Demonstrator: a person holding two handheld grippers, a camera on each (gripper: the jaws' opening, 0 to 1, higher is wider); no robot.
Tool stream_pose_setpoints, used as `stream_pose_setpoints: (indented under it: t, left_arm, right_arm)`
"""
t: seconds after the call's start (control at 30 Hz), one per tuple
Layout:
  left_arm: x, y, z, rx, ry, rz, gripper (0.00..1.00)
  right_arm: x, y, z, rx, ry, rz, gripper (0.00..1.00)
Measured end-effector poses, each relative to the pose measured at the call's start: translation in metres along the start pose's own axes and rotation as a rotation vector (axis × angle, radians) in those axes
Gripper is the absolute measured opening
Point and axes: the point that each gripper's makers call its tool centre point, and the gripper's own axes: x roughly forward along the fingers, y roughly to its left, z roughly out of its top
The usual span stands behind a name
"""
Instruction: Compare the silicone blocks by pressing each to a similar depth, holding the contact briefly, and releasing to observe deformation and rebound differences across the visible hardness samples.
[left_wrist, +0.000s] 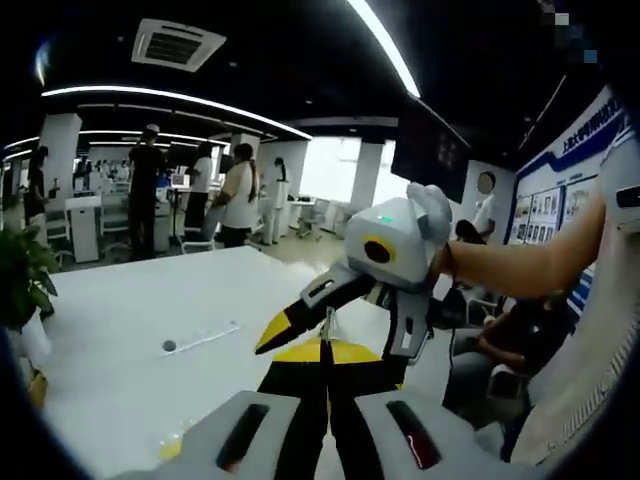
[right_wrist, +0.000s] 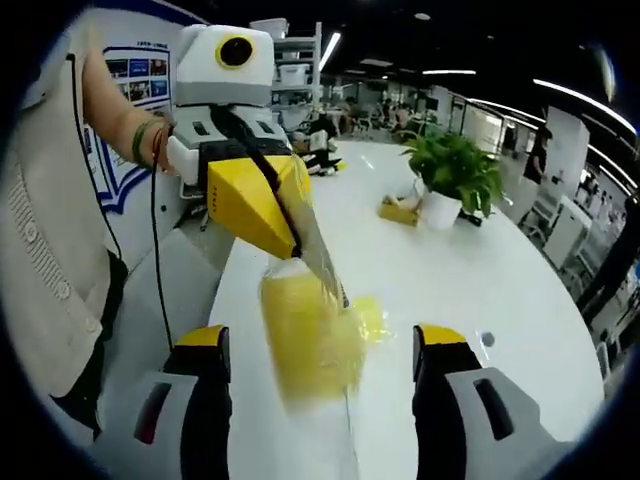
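Note:
In the right gripper view a blurred, translucent yellow silicone block (right_wrist: 308, 340) sits on the white table (right_wrist: 480, 270), between my right gripper's (right_wrist: 322, 342) two wide-open jaws. My left gripper (right_wrist: 318, 262) comes down from the upper left with its yellow jaws shut together. Its tip meets the block's top edge. A second flat yellow piece (right_wrist: 372, 316) lies just behind the block. In the left gripper view my own jaws (left_wrist: 326, 350) are shut, and the right gripper (left_wrist: 340, 335) stands open around their tips, held by a gloved hand (left_wrist: 432, 212).
A potted plant (right_wrist: 455, 170) and a small yellow object (right_wrist: 398, 210) stand farther along the table. A small dark round thing (left_wrist: 168, 346) lies beside a clear strip (left_wrist: 205, 336). Several people (left_wrist: 238, 200) stand at the back, and one sits at the right (left_wrist: 500, 350).

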Motion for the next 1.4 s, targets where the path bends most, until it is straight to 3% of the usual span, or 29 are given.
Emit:
stream_pose_setpoints:
  t: [0.27, 0.4, 0.6, 0.93, 0.97, 1.4]
  left_arm:
    - [0.001, -0.010, 0.004, 0.014, -0.007, -0.021, 0.00]
    - [0.003, -0.020, 0.005, 0.025, -0.005, -0.037, 0.00]
    - [0.000, -0.021, 0.004, 0.035, -0.005, -0.053, 0.00]
    - [-0.013, -0.027, 0.002, 0.054, -0.012, -0.087, 0.00]
    - [-0.015, -0.028, 0.001, 0.090, -0.010, -0.091, 0.00]
    - [-0.022, -0.046, 0.004, 0.176, -0.009, -0.089, 0.00]
  right_arm:
    - [0.010, 0.015, -0.006, 0.005, 0.037, 0.067, 0.46]
    - [0.008, 0.014, -0.009, 0.009, 0.039, 0.068, 0.36]
    - [0.009, 0.018, -0.006, 0.007, 0.015, 0.067, 0.31]
    - [0.007, 0.034, -0.005, 0.030, 0.054, 0.076, 0.22]
    - [0.007, 0.036, -0.005, 0.036, 0.059, 0.082, 0.21]
    - [-0.003, 0.056, -0.004, 0.008, 0.100, 0.076, 0.15]
